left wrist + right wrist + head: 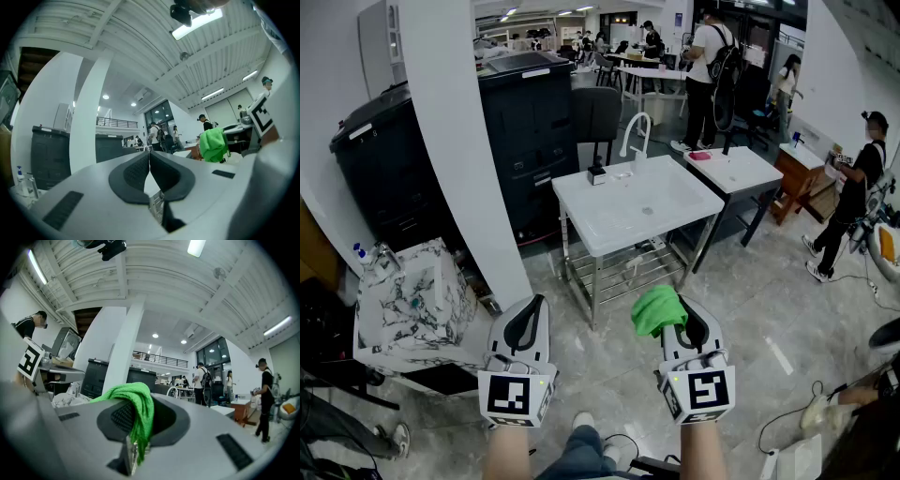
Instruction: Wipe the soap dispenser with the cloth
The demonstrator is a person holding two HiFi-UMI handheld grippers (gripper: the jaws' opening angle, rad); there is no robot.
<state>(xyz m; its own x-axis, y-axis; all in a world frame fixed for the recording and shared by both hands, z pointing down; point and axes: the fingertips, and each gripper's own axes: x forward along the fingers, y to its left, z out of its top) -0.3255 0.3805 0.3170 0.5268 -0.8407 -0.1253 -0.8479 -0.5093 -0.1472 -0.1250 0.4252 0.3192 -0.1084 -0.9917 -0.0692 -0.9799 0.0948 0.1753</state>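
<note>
A bright green cloth point(656, 309) bunches out of my right gripper point(677, 317), which is shut on it; in the right gripper view the cloth point(137, 404) drapes over the pads of the gripper point(140, 417). My left gripper point(528, 317) is held level beside it, shut and empty, with its pads point(136, 171) meeting. From the left gripper view the cloth point(213, 144) shows off to the right. A small bottle with a blue pump top point(360, 253) stands at the far left corner of a marbled basin point(441, 309); it also shows in the left gripper view point(19, 174). Both grippers are well short of it.
A white sink table point(675, 211) with a curved faucet point(636, 131) and a small dark item point(597, 174) stands ahead. A white pillar point(455, 141) and black cabinets point(530, 122) lie to the left. Several people stand at the back and right, and cables trail on the floor point(787, 412).
</note>
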